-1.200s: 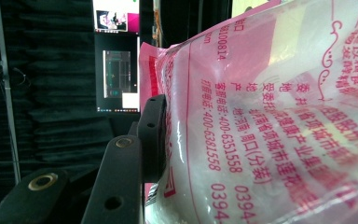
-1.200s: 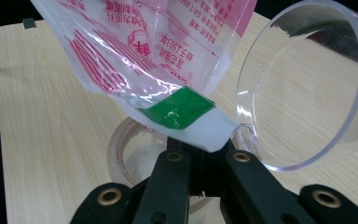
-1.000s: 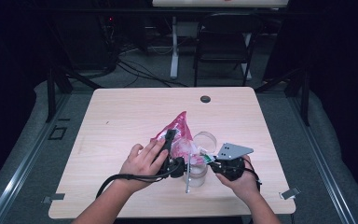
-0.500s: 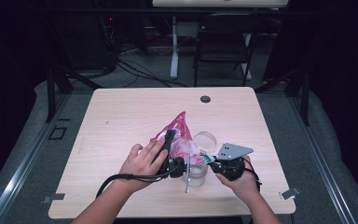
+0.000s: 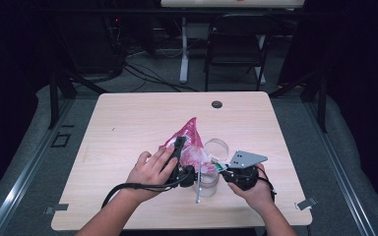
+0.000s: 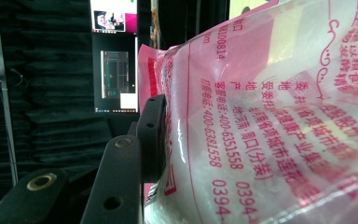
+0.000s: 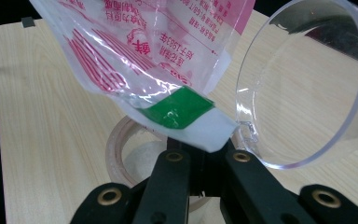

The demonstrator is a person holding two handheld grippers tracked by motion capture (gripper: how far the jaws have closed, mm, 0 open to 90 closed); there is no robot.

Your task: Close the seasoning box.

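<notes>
High view: nothing has shifted, left gripper (image 5: 181, 147) clamps the pink bag (image 5: 189, 140), right gripper (image 5: 221, 168) pinches its corner over the jar (image 5: 206, 181); pour looks paused.

The right gripper (image 7: 204, 156) rises from the bottom edge, its two black fingers (image 7: 170, 179) drawn together on the white lower corner of a bag (image 7: 140, 51). The bag is clear plastic printed in red and pink, and it hangs down from the top of the view, tilted so that this corner is its lowest point. A green patch (image 7: 177, 108) sits just above the pinched corner. To the right, just beside the bag's corner, a clear cup (image 7: 307, 84) is tipped with its open mouth facing the camera. Behind the fingers a clear round container (image 7: 121, 154) stands on the light wooden bench (image 7: 51, 140), partly hidden by them.
</notes>
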